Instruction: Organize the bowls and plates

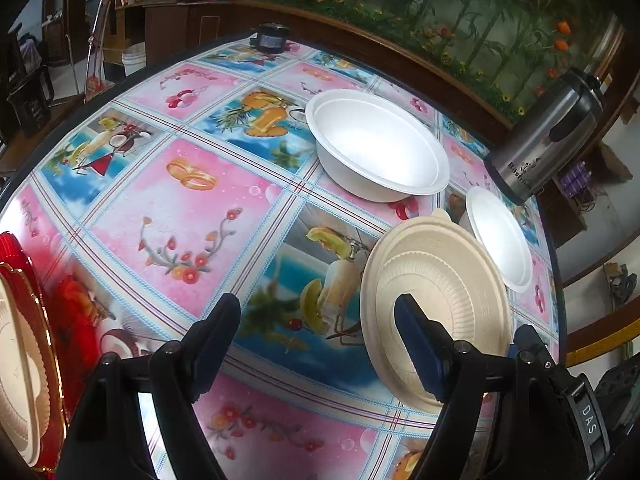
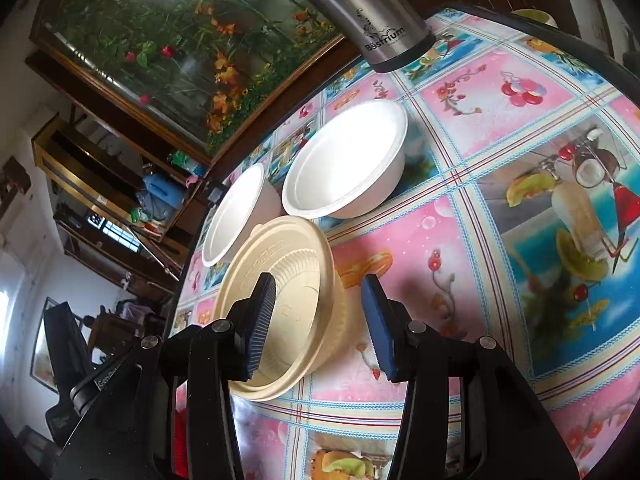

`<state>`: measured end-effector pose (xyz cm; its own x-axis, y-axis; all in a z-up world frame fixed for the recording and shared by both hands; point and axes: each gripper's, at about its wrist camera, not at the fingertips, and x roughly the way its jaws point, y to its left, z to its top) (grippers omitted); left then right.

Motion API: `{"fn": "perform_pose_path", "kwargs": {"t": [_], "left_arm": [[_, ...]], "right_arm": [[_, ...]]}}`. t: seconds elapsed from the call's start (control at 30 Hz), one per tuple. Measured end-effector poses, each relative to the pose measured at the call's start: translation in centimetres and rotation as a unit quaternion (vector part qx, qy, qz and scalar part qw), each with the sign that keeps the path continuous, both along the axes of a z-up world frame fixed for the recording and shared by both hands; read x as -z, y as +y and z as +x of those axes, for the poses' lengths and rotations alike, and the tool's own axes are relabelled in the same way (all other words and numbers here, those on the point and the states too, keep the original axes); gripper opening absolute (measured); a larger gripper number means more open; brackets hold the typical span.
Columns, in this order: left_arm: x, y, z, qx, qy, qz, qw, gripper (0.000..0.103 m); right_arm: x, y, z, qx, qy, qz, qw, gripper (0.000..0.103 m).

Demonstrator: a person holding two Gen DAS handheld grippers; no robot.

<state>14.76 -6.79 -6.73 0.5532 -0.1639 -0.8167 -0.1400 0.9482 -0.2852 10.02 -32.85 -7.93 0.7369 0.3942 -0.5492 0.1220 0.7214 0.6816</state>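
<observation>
A cream ribbed bowl (image 1: 448,280) sits on the patterned table, lower right in the left wrist view. My right gripper (image 2: 318,326) straddles the near wall of that cream bowl (image 2: 292,264): one pad hangs inside it, and the other stands outside with a small gap beside it. A large white bowl (image 1: 380,148) and a small white bowl (image 1: 500,236) stand behind it. My left gripper (image 1: 318,344) is open over bare tablecloth, its right finger (image 1: 420,348) overlapping the cream bowl's rim. At the far left a cream plate (image 1: 16,360) lies on a red tray (image 1: 68,320).
A steel thermos (image 1: 548,136) stands at the table's far right edge, close behind the white bowls. The round table (image 1: 224,208) has a colourful cloth with open room across its middle and left. A small dark object (image 1: 270,38) sits at the far rim.
</observation>
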Motion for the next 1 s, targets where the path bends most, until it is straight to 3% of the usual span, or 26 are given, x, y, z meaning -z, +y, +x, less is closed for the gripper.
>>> {"fn": "perform_pose_path", "kwargs": {"t": [0.4, 0.73, 0.83, 0.9, 1.0], "left_arm": [[1.2, -2.1, 0.2, 0.035, -0.004, 0.01, 0.9993, 0.08], [2.5, -2.4, 1.1, 0.045, 0.017, 0.007, 0.9988, 0.079], [2.8, -2.4, 1.2, 0.045, 0.021, 0.006, 0.9988, 0.078], [2.9, -2.5, 1.2, 0.045, 0.022, 0.009, 0.9987, 0.075], [2.9, -2.5, 1.2, 0.046, 0.021, 0.008, 0.9987, 0.07]], "right_arm": [[0.7, 1.0, 0.7, -0.012, 0.011, -0.014, 1.0, 0.045], [1.4, 1.3, 1.2, -0.015, 0.02, -0.019, 0.999, 0.045], [1.5, 1.3, 1.4, -0.015, 0.022, -0.017, 0.999, 0.039], [1.7, 1.4, 1.5, -0.014, 0.029, -0.022, 0.999, 0.03], [2.2, 1.4, 1.8, -0.016, 0.04, -0.015, 0.999, 0.029]]}}
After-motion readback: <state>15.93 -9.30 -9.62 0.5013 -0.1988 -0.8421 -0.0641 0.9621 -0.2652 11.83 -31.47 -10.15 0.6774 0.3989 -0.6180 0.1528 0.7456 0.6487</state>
